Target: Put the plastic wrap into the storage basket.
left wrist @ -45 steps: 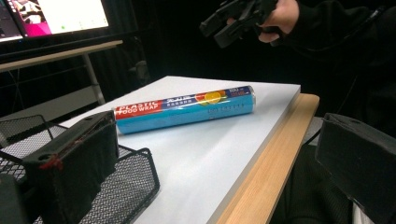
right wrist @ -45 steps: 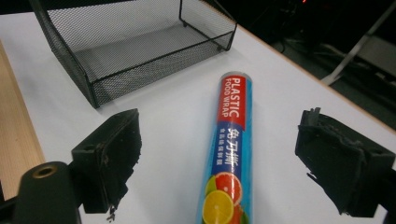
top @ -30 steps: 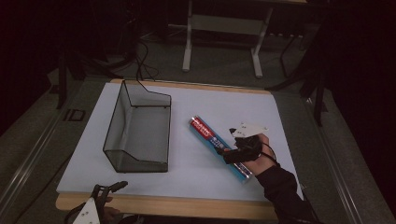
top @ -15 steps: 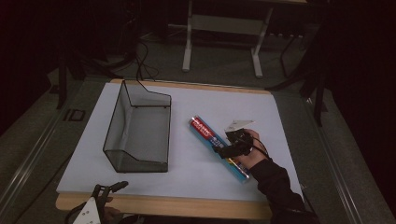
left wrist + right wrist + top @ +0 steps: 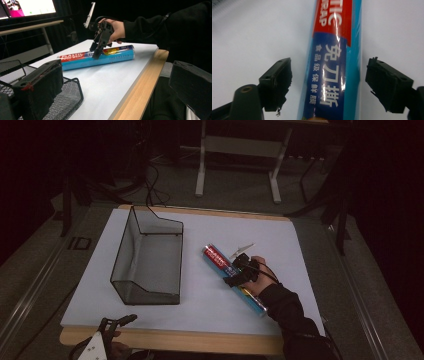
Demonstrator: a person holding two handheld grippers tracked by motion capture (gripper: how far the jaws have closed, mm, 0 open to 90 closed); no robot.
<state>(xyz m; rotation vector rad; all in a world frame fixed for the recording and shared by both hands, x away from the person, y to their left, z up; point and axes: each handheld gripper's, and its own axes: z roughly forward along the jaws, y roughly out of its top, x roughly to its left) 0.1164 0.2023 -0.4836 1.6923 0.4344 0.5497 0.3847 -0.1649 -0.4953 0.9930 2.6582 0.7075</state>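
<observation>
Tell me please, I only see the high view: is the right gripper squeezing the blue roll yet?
Observer: Not yet. In the right gripper view, the right gripper's fingers have just been closing, but a gap shows on each side of the roll.
Operator: What's written on it?
Observer: The left gripper view reads "PLASTIC FOOD WRAP" on its red end.
Operator: And the left gripper?
Observer: Its own view shows the left gripper wide open, with nothing between its fingers and the wire basket close by.
</observation>
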